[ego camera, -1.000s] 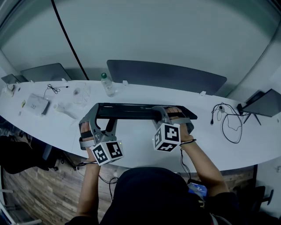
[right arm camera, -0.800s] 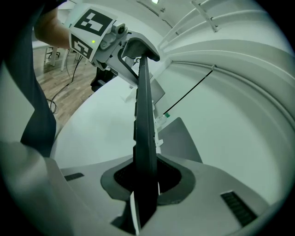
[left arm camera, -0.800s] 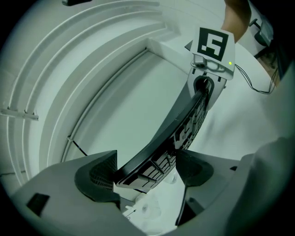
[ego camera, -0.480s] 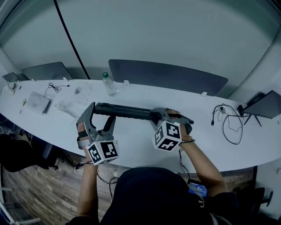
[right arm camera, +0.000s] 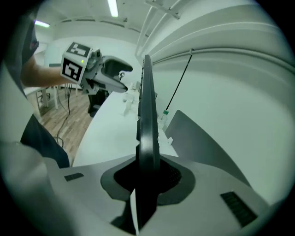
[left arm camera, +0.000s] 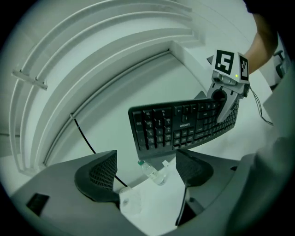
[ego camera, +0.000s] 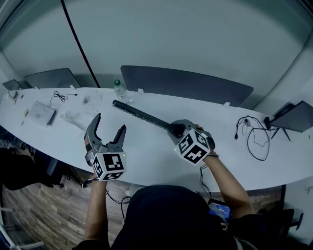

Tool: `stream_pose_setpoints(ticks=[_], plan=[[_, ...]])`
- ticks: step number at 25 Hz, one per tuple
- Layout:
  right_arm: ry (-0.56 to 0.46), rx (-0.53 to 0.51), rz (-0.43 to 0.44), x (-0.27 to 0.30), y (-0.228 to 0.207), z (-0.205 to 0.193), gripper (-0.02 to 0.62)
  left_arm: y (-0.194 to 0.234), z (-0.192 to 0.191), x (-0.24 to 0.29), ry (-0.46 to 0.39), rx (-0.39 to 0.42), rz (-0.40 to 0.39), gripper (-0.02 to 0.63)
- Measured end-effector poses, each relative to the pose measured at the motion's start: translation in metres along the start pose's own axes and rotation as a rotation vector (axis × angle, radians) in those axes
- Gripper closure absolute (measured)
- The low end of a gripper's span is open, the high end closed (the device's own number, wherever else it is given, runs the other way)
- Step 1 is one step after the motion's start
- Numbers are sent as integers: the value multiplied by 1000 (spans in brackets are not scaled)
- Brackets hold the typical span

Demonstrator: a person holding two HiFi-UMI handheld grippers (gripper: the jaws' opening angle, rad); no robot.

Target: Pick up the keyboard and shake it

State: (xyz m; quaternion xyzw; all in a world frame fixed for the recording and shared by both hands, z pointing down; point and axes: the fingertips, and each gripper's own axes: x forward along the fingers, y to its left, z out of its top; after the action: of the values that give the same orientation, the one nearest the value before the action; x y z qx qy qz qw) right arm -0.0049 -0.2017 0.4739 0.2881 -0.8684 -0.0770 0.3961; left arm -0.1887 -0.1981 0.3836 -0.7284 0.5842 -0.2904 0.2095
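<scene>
Right gripper (ego camera: 177,130) fingers clenched on right end of keyboard (ego camera: 143,115), holding it edge-up above tabletop (ego camera: 146,156) toward 10 o'clock, likely for one-handed shaking, while left gripper (ego camera: 109,125) fingers, just opened and empty, sit at its 8 o'clock.

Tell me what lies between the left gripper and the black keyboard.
Nothing; the head view shows only bare white table between the open left gripper and the black keyboard.

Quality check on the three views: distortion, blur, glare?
Head view: fisheye bows the table, lighting even, no blur. Left gripper view: strong barrel distortion, keyboard keys sharp. Right gripper view: keyboard soft near the jaws; ceiling light glares at top.
</scene>
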Motion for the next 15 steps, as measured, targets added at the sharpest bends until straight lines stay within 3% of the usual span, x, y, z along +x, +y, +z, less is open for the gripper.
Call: stream_pose_setpoints(ticks=[5,15], plan=[[-138,221,105,-12,-1,20,508,-11,-4,2,10,-83,-71,206],[-387,495,312,-41,-6,60,508,-51,-2,4,-2,-170,-229,206]])
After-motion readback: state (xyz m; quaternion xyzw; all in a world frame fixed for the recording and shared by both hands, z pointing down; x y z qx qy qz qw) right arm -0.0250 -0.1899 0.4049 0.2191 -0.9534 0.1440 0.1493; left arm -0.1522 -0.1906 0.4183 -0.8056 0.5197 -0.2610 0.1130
